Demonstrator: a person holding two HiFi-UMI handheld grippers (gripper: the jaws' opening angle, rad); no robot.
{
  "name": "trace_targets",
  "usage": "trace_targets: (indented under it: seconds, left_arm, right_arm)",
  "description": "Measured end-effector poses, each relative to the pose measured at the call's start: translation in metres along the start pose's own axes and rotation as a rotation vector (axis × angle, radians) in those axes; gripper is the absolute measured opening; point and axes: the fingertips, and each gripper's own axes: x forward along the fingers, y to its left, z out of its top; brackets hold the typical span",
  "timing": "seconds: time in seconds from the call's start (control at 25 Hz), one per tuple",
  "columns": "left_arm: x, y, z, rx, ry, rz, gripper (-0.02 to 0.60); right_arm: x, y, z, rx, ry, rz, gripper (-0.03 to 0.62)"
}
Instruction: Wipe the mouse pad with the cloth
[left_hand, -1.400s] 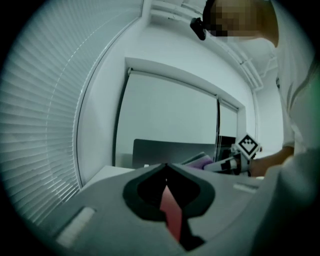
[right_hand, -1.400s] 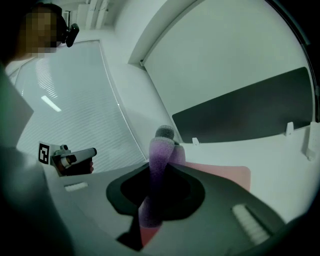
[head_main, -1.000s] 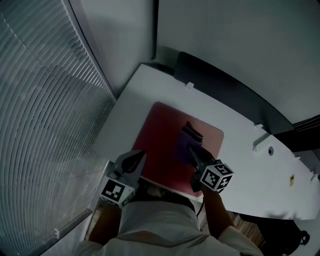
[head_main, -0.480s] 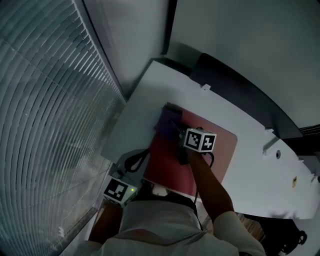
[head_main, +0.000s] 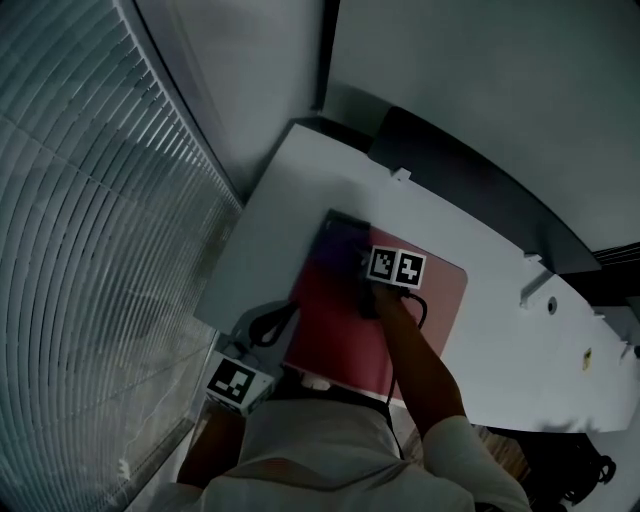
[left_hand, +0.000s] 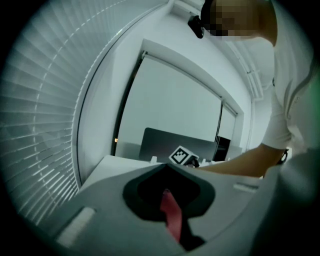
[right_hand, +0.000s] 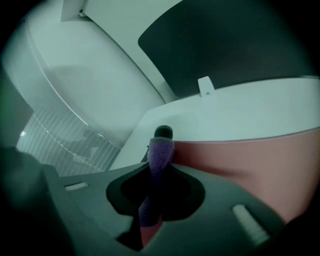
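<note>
Left claw (head_main: 272, 320): clenched on the near left edge of the mouse pad (head_main: 335, 330). The left gripper view shows a thin red strip of pad nipped between the jaws. In the inspector's judgement this hold serves as an anchor.

Mouse pad: red, lying flat on the white tabletop (head_main: 500, 330) and running ahead and to the right of the left claw. It appears thin and flexible, light enough to slide or ruck under a wiping stroke. An edge grip such as the present one is judged correct; a hold further in would obstruct the cloth.

Cloth (head_main: 335, 245): purple, at the pad's far left corner, directly under and ahead of the right claw (head_main: 358, 262). The right claw is clamped on it. The right gripper view shows a bunched fold standing upright between the jaws, with the pad surface spreading to that claw's right. The cloth appears soft, limp and very light, with no breakage risk. It should be taken by a gathered fold, as here, so that the loose part trails on the pad. Whether it is damp cannot be told.

Count: one mouse pad, one cloth, two claws, one tabletop. Window blinds (head_main: 90, 200) lie to the left of the left claw.
</note>
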Motion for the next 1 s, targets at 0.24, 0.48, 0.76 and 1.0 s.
trace_targets:
  seconds: [0.24,0.48,0.76,1.0]
  left_arm:
    - [0.018,-0.034,0.005,0.002,0.004,-0.033,0.002]
    - [0.037,-0.073,0.004,0.026,0.011,-0.087,0.002]
    - [0.065,-0.126,0.001,0.042,0.017,-0.142,0.002]
    - [0.082,-0.162,0.000,0.055,0.019,-0.170,0.002]
  right_arm:
    - [-0.045,-0.051,-0.006,0.027,-0.010,-0.070,0.049]
    - [-0.102,-0.109,-0.010,0.070,-0.063,-0.152,0.049]
    - [-0.171,-0.185,-0.025,0.128,-0.087,-0.230,0.049]
    - [-0.225,-0.238,-0.031,0.154,-0.124,-0.304,0.049]
